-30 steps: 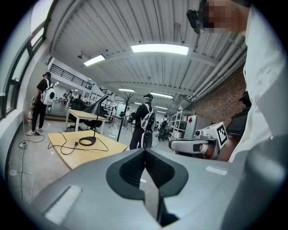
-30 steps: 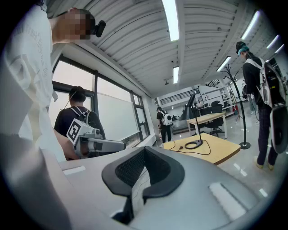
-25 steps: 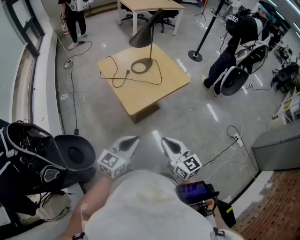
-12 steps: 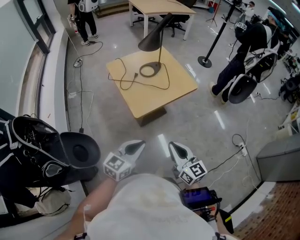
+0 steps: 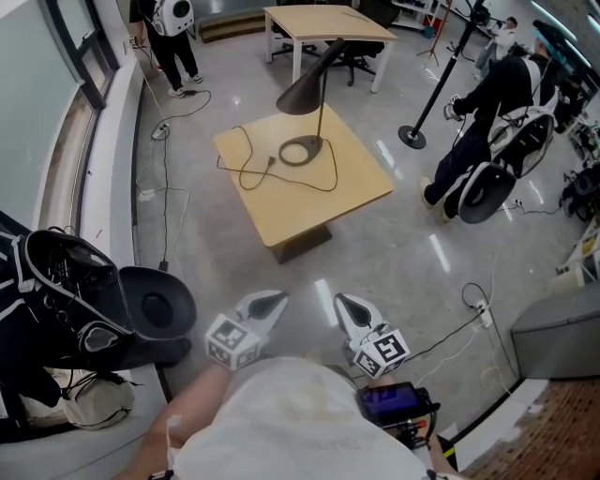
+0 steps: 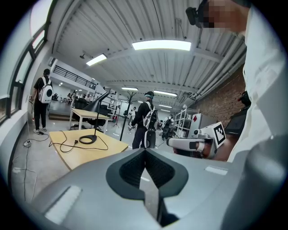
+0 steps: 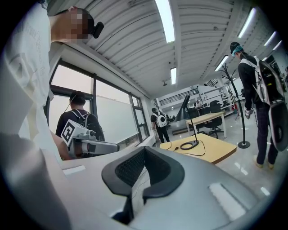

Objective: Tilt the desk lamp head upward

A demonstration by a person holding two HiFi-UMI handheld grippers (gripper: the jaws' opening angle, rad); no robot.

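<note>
A black desk lamp (image 5: 320,101) stands on a low wooden table (image 5: 361,184), its cone head (image 5: 304,94) pointing down to the left and its ring base (image 5: 301,150) near the table's middle. A black cord (image 5: 251,169) loops across the tabletop. The lamp also shows far off in the left gripper view (image 6: 96,117) and the right gripper view (image 7: 188,121). My left gripper (image 5: 277,298) and right gripper (image 5: 341,301) are held close to my body, well short of the table, both shut and empty.
A black bag and a dark round seat (image 5: 155,305) sit at the left by the window wall. Cables (image 5: 165,178) trail over the floor. A person with a backpack (image 5: 487,122) bends at the right beside a pole stand (image 5: 411,136). A second table (image 5: 323,23) stands behind.
The table and lamp have shifted right and slightly down in the head view as I moved a little. Both grippers stay shut and close to my body.
</note>
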